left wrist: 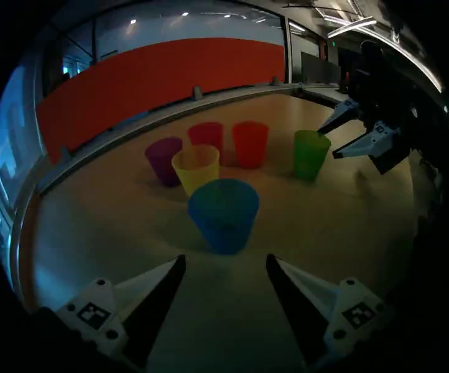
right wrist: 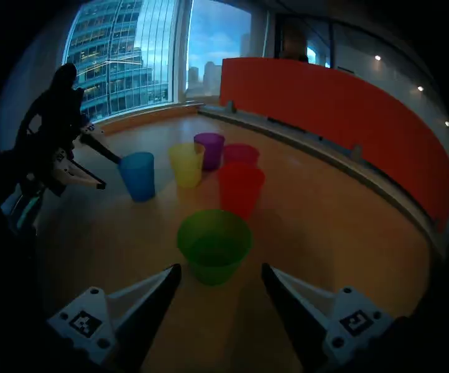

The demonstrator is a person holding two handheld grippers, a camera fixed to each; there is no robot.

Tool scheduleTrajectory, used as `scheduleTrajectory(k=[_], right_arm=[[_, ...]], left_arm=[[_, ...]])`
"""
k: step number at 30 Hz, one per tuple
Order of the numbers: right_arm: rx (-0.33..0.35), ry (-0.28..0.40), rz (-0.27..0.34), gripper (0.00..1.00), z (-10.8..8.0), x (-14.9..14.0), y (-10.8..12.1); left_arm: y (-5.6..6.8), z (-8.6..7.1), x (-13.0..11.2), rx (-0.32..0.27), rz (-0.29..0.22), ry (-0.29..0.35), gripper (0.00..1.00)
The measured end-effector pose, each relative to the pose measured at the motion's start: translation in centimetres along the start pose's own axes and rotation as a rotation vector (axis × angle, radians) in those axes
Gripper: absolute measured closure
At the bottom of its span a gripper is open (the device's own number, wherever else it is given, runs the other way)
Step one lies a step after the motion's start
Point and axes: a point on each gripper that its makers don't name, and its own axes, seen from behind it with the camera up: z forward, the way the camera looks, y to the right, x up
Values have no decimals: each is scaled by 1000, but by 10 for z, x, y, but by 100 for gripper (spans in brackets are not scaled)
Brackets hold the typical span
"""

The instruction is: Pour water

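Several plastic cups stand on a wooden table. In the left gripper view a blue cup [left wrist: 224, 212] stands just ahead of my open left gripper [left wrist: 226, 262], its fingers apart from it. Behind it are a yellow cup [left wrist: 196, 166], a purple cup [left wrist: 163, 159], a dark red cup [left wrist: 206, 135], an orange-red cup [left wrist: 250, 143] and a green cup [left wrist: 310, 153]. My right gripper [left wrist: 326, 142] is open beside the green cup. In the right gripper view the green cup [right wrist: 214, 245] sits just ahead of my open right gripper [right wrist: 220, 268]; my left gripper [right wrist: 110, 172] is by the blue cup [right wrist: 138, 175].
An orange wall panel [left wrist: 162, 81] runs behind the table's far edge [left wrist: 162, 118]. Tall windows [right wrist: 125, 56] lie beyond the table in the right gripper view. A dark figure [right wrist: 50, 137] holds the left gripper. Bare wood [right wrist: 336, 236] spreads to the right of the cups.
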Motion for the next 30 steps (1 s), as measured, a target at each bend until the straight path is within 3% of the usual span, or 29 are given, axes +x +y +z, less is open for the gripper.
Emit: scheduleTrajectory(k=[16,30], right_arm=[[-85,102,36,0,-39,9,7],[-150,186,83,0,-57,24,17]], left_arm=[[-11,-23,19,85,-67,108,4],[-27,-38,33,161,-98,202,4]])
